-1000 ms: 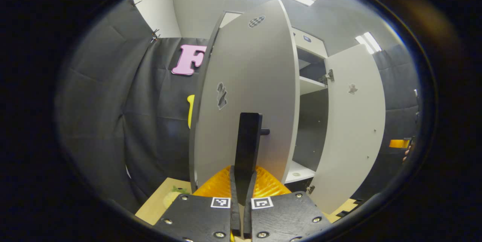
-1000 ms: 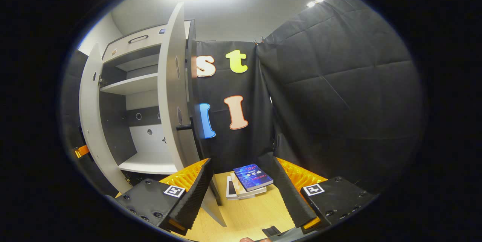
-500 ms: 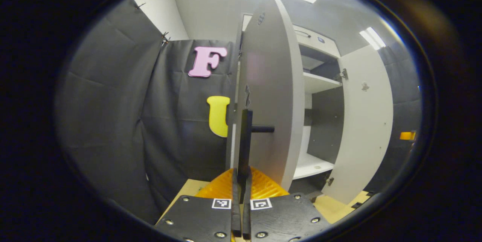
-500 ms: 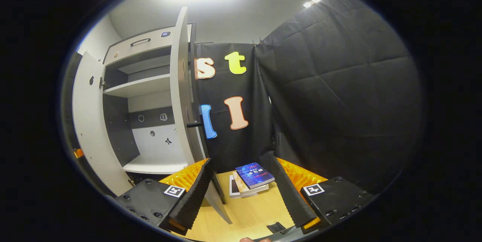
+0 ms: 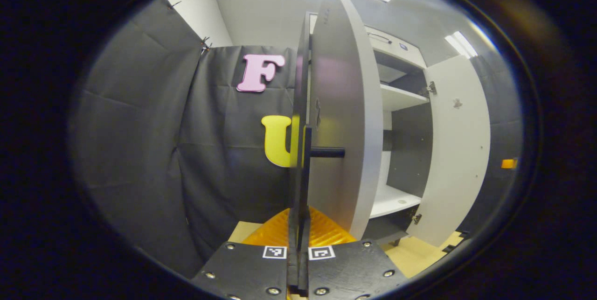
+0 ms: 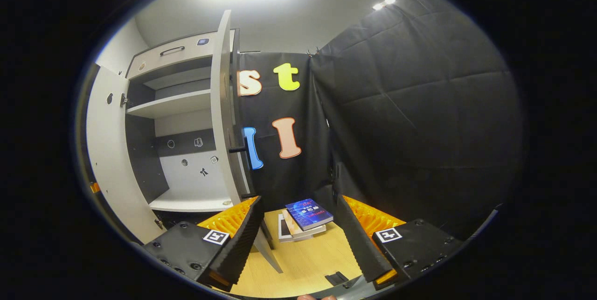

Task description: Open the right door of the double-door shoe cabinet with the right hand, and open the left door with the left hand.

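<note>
Both doors of the shoe cabinet (image 6: 179,104) stand open, so the task reads as all but complete. In the left gripper view the left door (image 5: 343,118) runs edge-on up the centre of the frame, swung out far enough that its inner face and the white shelves (image 5: 401,97) behind it are exposed; the right door (image 5: 459,150) stands wide open at the right of the frame. In the right gripper view the same cabinet occupies the left of the frame: the left door (image 6: 105,150) at far left, the right door (image 6: 223,113) seen edge-on left of centre, with its black handle (image 6: 239,149) projecting from it. What appears to remain is release of the left door's handle, and possibly a little more swing. The left gripper (image 5: 298,225), at bottom centre of its view, is clamped on the left door's black handle bar (image 5: 305,169): both fingers press against its lower end, with no gap to be seen between them. The right gripper (image 6: 298,232), at the bottom of its view, has its jaws spread wide and holds nothing; it hangs clear of the right door, above the wooden floor (image 6: 303,262) and a small stack of books (image 6: 303,218) lying between the fingers in the frame.
</note>
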`<state>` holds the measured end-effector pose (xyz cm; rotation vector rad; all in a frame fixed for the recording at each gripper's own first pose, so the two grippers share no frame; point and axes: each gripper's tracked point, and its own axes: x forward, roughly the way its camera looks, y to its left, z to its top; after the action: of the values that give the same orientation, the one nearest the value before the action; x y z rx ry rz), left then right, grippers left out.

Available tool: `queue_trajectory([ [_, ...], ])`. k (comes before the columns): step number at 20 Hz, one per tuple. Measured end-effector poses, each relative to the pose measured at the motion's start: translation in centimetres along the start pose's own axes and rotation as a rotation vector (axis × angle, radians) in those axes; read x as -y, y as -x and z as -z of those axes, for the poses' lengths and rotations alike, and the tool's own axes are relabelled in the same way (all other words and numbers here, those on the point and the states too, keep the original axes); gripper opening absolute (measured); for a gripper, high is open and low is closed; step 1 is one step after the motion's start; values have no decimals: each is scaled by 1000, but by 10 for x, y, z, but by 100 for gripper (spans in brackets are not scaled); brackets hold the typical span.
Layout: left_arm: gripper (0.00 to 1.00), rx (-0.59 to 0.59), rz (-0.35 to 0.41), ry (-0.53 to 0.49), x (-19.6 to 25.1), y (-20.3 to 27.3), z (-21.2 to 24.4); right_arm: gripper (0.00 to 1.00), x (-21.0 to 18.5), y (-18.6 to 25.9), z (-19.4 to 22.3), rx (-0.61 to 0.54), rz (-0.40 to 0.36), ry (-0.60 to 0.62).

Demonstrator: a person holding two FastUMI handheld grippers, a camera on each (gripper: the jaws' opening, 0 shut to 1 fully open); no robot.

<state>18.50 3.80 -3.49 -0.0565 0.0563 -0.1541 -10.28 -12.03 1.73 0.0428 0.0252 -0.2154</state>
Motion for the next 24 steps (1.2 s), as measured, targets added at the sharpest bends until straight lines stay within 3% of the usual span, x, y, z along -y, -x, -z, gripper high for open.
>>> queue_trajectory([
  [4,2,3,12,35,-1,-1,1,98,13,6,0,-14,30,1],
  [11,0,11,-20,10,-1,21,-15,98,19,14,6,-38,34,30],
  [17,0,45,-102,-109,6,83,-54,98,-4,4,1,-27,-38,55],
  [20,2,49,-132,-111,14,110,-59,98,-30,6,-6,-6,-100,80],
  [21,10,48,-142,-109,17,117,-58,98,-40,8,-8,-1,-121,80],
  [24,55,39,-202,-110,11,133,-49,98,-76,12,-9,12,-192,57],
])
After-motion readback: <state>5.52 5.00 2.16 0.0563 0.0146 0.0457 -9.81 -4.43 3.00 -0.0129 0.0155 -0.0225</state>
